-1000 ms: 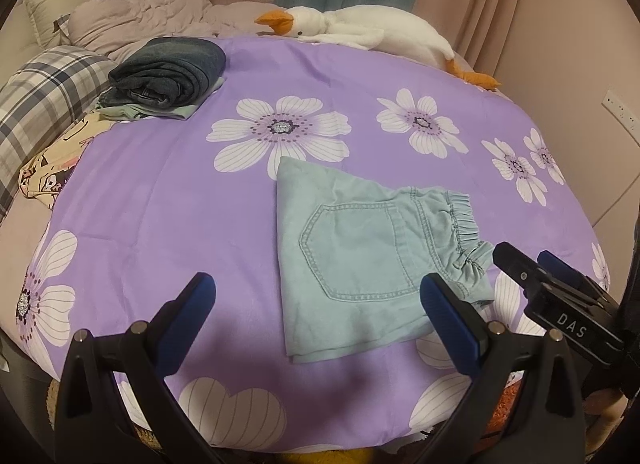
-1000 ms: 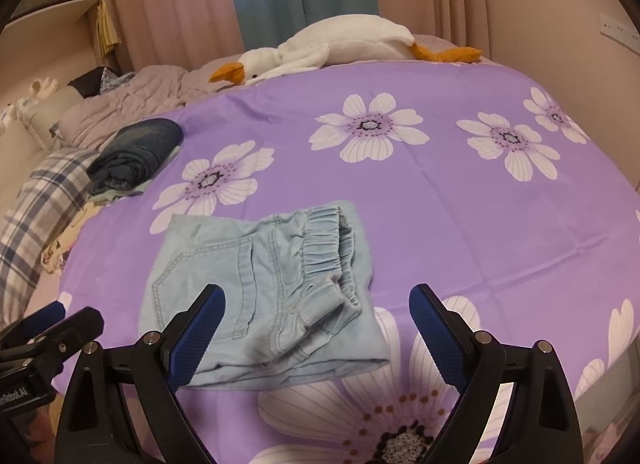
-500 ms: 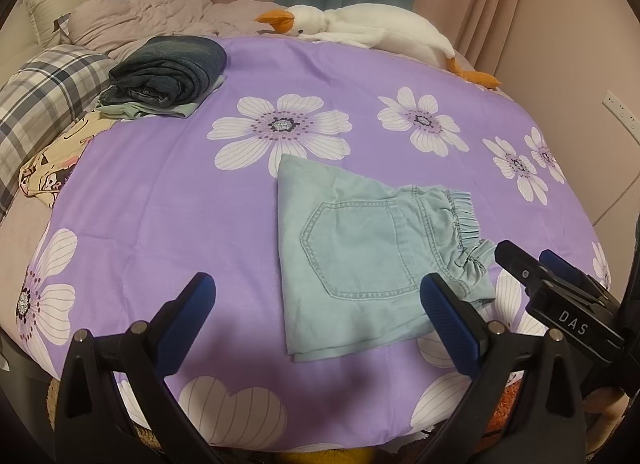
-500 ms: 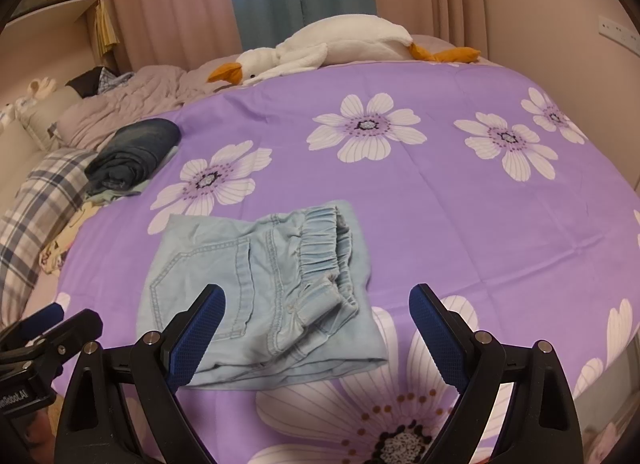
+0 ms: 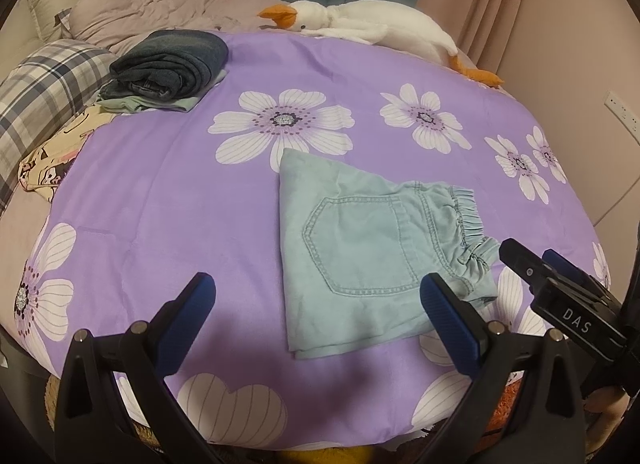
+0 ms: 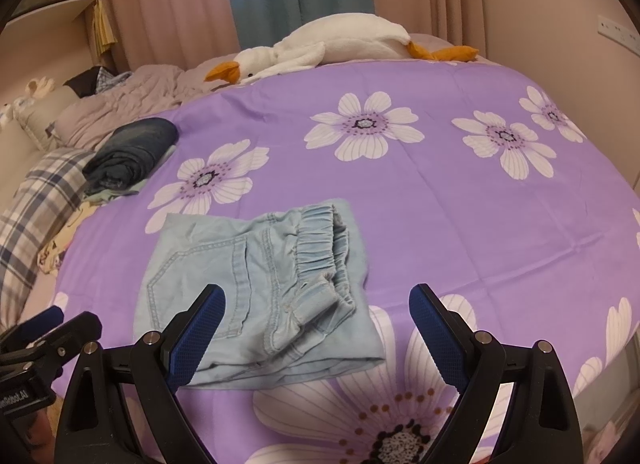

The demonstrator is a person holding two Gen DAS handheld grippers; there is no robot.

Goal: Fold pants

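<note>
Light blue denim pants (image 5: pixel 360 248) (image 6: pixel 256 288) lie folded into a small rectangle on the purple flowered bedspread (image 5: pixel 168 192) (image 6: pixel 460 232), back pocket up and elastic waistband to the right. My left gripper (image 5: pixel 316 316) hovers open above the near edge of the bed, its right finger over the pants' lower right corner. The right gripper (image 6: pixel 316 324) is open too, just short of the pants' near edge, holding nothing. Each gripper shows at the edge of the other's view.
A stack of folded dark jeans (image 5: pixel 172 64) (image 6: pixel 128 152) rests at the far left by plaid pillows (image 5: pixel 44 92). A white plush goose (image 5: pixel 360 28) (image 6: pixel 336 44) lies along the far edge. Curtains and a wall stand behind.
Both grippers have drawn back slightly toward me. The pants lie as before.
</note>
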